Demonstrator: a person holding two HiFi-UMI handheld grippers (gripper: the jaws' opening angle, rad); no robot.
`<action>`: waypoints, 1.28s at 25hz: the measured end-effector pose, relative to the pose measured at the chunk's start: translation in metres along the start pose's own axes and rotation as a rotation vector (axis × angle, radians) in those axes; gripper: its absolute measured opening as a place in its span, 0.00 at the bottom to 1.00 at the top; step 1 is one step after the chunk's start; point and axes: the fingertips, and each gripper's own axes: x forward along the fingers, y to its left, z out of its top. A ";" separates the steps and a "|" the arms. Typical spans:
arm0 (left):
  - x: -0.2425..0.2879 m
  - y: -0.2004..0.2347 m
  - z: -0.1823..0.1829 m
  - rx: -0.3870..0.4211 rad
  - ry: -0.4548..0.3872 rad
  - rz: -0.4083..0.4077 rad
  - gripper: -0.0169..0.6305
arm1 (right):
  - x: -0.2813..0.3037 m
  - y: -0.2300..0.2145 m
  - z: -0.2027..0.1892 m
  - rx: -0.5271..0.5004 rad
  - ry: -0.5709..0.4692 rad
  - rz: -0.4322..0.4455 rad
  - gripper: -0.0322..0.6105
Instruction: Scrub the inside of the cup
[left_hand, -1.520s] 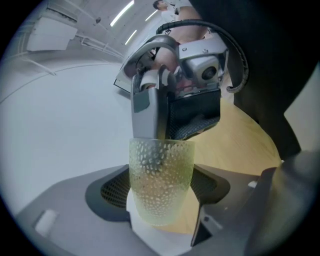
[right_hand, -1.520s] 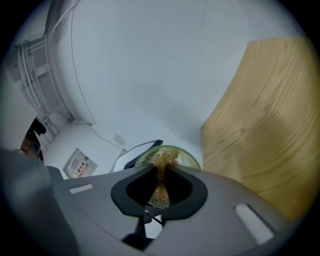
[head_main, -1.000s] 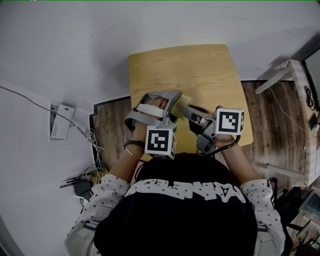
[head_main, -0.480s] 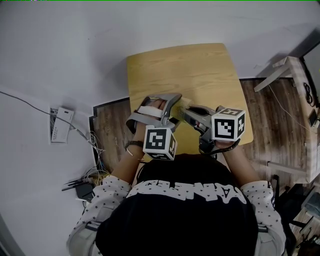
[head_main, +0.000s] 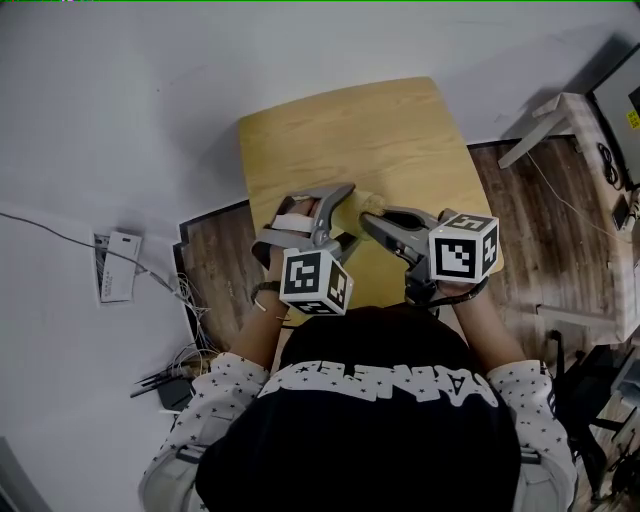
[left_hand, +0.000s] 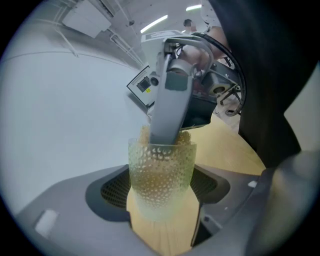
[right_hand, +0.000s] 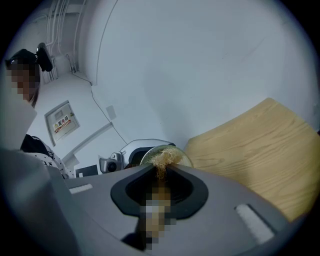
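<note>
Holding, left gripper (left_hand: 161, 195): I read both jaws closed on the cup (left_hand: 161, 170), one against each side of its lower wall.
Cup: clear with a dimpled wall and a faint yellow tint. It is held over the table, mouth turned toward the right gripper. From the head view it shows as a pale sliver between the two grippers.
Right gripper (right_hand: 160, 172): jaws pinched nearly together on a tuft of straw-coloured scrubber (right_hand: 161, 160). I see its grey nose entering the cup's mouth in the left gripper view.
Scrubber: inside the cup at the mouth, with fibres showing just above the rim on both sides of the right gripper's nose. How far in it reaches I cannot tell.
Table (head_main: 350, 140): light wood, directly under both grippers.
Floor (head_main: 215, 262): dark wood planks beside the table's left edge.
Wall box (head_main: 113, 266): white, with cables trailing from it, well apart from the table at far left.
</note>
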 end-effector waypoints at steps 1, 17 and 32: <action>0.002 0.001 0.000 -0.017 -0.014 0.000 0.59 | -0.003 -0.001 0.002 0.003 -0.011 -0.010 0.13; 0.050 0.006 -0.009 -0.216 -0.096 -0.027 0.59 | -0.063 -0.028 0.036 0.051 -0.192 -0.175 0.13; 0.092 0.008 -0.036 -0.483 -0.205 -0.056 0.59 | -0.065 -0.061 0.046 0.093 -0.244 -0.299 0.14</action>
